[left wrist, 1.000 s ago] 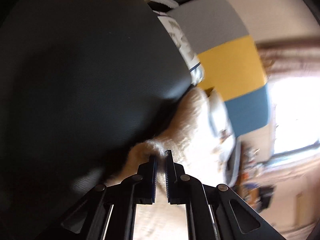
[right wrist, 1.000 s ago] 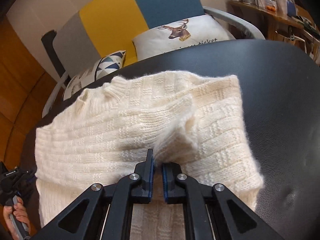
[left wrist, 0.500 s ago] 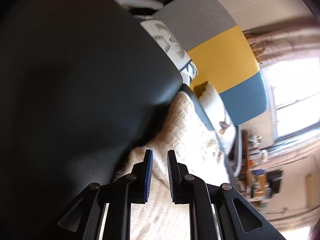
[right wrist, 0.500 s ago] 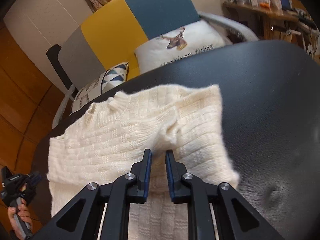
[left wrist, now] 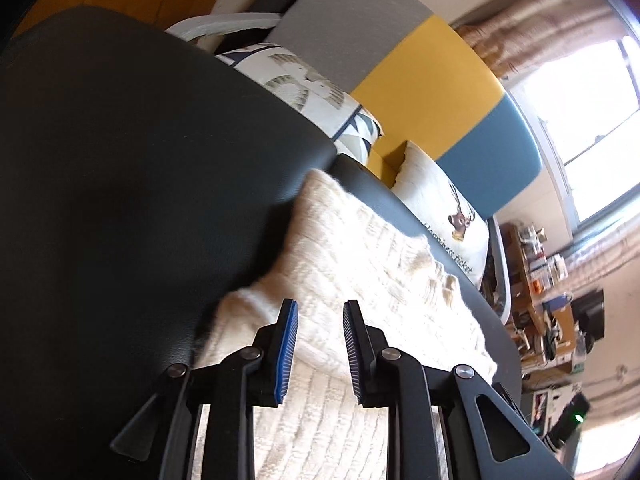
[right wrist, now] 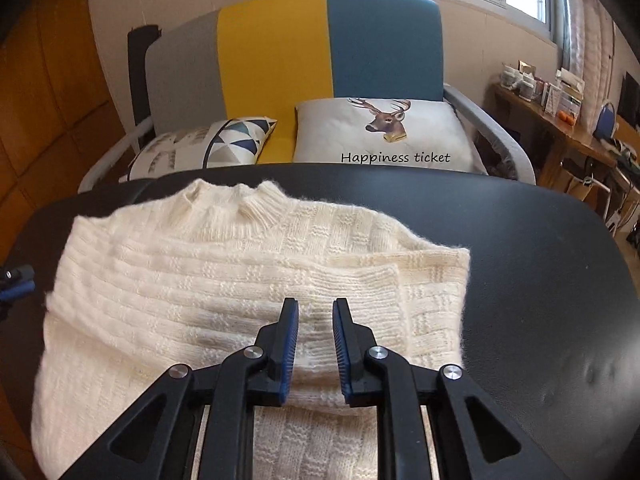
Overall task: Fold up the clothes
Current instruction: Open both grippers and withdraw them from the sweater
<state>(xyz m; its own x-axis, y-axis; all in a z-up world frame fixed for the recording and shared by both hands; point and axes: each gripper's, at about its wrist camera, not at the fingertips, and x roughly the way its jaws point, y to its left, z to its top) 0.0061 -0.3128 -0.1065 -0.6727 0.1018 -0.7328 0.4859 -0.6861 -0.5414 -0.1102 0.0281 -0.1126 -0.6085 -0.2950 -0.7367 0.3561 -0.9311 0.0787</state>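
At the left, the left gripper (left wrist: 318,312) hangs over the near-left part of a cream knit sweater (right wrist: 224,280), its fingers (left wrist: 289,344) apart with nothing between them; knit shows through the gap, below the tips. In the right wrist view a small piece of that gripper shows at the sweater's left edge, just off the fabric.

The sweater lies flat on the black counter (right wrist: 540,280), collar (right wrist: 244,200) at the far side toward the striped sofa (right wrist: 332,48), hem end running under both cameras toward the person. So its long axis runs near to far, in line with both grippers' fingers. A sleeve (right wrist: 352,284) is folded in across the chest, its ribbed cuff lying just ahead and right of the right tips, and the right side edge looks straight, as if already turned in.

The right gripper (right wrist: 316,312) sits over the middle of the body, fingers spread and empty, tips just above the folded sleeve. It is the nearer of the two to the sleeve and the centre line; the left one is nearer the left edge.

My judgement: the sides are folded in, and what is left would be a fold along the long axis, hem toward collar. The hem itself is hidden under the grippers.
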